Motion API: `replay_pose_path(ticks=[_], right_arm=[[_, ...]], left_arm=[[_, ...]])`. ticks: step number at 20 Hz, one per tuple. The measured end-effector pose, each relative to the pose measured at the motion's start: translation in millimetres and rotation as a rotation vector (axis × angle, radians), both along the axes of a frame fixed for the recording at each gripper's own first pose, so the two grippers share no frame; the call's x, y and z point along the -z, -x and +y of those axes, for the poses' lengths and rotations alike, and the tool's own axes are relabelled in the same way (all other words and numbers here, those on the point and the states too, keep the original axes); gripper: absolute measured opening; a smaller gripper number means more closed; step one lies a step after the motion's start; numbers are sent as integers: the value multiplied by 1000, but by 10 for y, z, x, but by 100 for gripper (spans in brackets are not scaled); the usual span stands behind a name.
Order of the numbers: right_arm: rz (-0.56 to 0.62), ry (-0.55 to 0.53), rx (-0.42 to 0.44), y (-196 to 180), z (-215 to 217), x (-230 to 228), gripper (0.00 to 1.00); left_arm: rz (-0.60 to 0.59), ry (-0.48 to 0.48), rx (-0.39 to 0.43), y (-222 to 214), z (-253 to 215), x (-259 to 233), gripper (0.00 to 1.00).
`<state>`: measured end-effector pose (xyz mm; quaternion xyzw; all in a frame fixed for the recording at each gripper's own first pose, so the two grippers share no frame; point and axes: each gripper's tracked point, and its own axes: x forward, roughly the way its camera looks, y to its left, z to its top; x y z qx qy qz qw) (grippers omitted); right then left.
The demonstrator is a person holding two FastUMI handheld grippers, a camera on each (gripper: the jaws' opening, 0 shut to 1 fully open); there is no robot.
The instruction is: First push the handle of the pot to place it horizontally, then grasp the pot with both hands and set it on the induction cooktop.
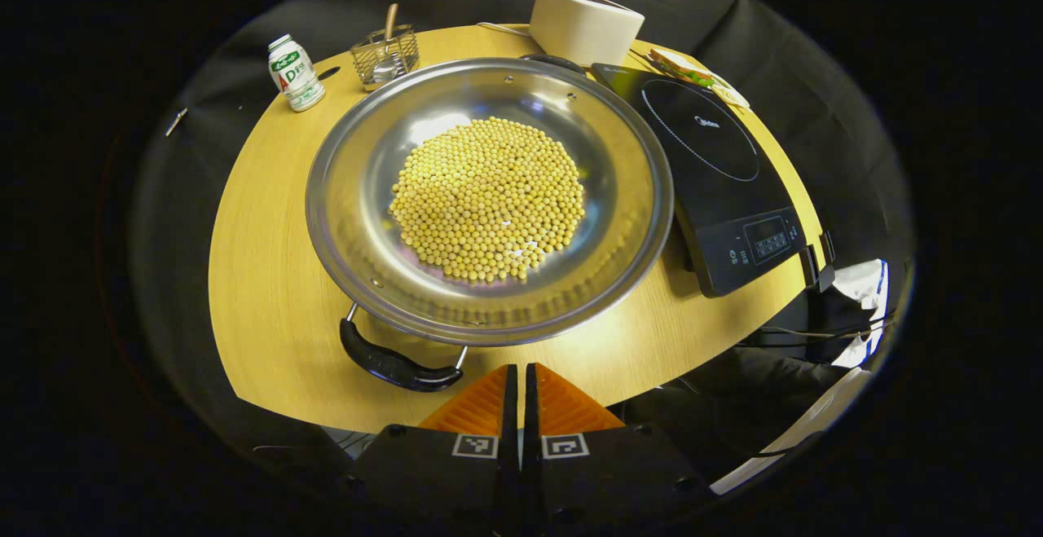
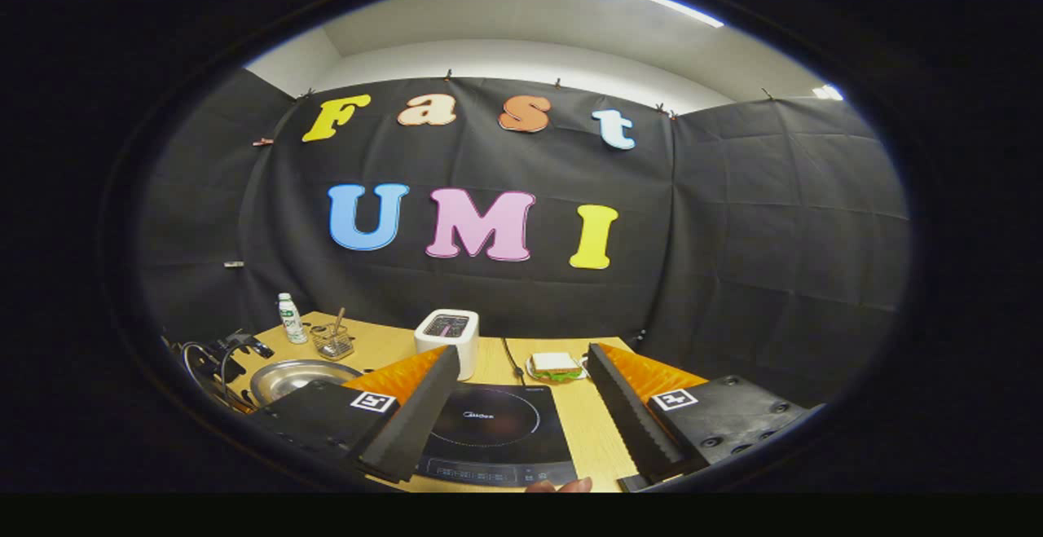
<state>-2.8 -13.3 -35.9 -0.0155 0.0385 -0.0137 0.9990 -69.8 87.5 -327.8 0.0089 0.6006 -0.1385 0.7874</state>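
A wide steel pot (image 1: 489,309) holding yellow beans (image 1: 489,199) sits mid-table. One black handle (image 1: 398,364) points toward me at the lower left, and the other handle (image 1: 554,60) shows at the far rim. My left gripper (image 1: 518,378) is shut on nothing, its tips just right of the near handle and apart from it. The black induction cooktop (image 1: 709,162) lies right of the pot. In the right gripper view, my right gripper (image 2: 520,358) hangs open above the cooktop (image 2: 489,431), with the pot (image 2: 297,378) off to the left.
At the back of the wooden table (image 1: 261,292) stand a small bottle (image 1: 295,72), a wire basket (image 1: 385,52) and a white toaster (image 1: 585,25). A sandwich on a plate (image 1: 697,74) lies behind the cooktop. A person's fingertip (image 2: 562,486) shows at the table's near edge.
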Motion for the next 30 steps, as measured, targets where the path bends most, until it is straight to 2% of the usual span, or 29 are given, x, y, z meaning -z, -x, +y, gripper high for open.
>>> replay_pose_path(ticks=[7,13,20,26,30], right_arm=[[7,7,7,-11,-20,26,98],[12,10,18,-14,-55,51,98],[21,21,31,3,-86,88,98],[40,39,41,-2,-100,143,98],[54,52,43,-3,-69,178,98]], left_arm=[[-20,60,-111,-179,133,25,5],[-35,4,-150,-292,543,23,5],[-57,-61,-258,-508,1069,96,5],[-81,-34,-401,-754,1364,145,5],[-103,-38,-444,-989,1528,147,5]])
